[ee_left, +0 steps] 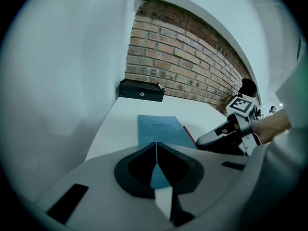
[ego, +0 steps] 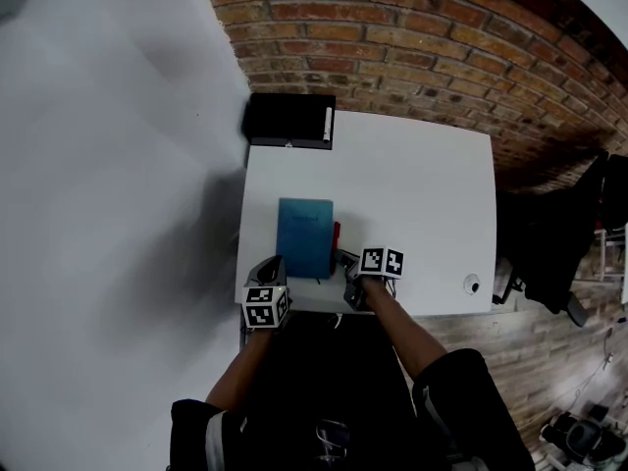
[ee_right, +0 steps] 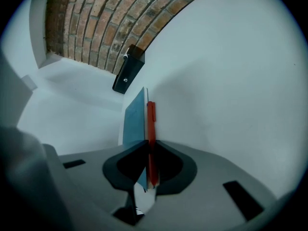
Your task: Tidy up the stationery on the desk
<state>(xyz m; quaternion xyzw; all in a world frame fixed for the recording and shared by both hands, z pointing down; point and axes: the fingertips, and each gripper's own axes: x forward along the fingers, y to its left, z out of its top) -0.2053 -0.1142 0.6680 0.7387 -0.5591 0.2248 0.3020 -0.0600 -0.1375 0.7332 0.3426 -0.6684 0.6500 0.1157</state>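
The right gripper (ee_right: 149,147) is clamping the red pen (ee_right: 151,119), its length running straight ahead of the fingers along the right edge of the blue notebook (ego: 305,235). The left gripper (ee_left: 156,148) is holding its fingers together, empty. Open white desk (ego: 432,194) is spreading rightward and ahead.

A white desk (ego: 422,194) stands with its far edge against a wall of red-brown brick (ego: 412,37) with pale mortar lines, which runs across the far side of the room and off to the right. On the left a plain white wall (ego: 98,165) meets the brick at the far left corner; soft grey shadow lies across it beside the desk's left edge. To the right of the desk the floor (ego: 535,356) is of brownish wooden planks. A dark shape (ego: 559,253) stands there just beside the desk's right edge, too dim to make out. The light is even and rather dull, brightest on the desk top.
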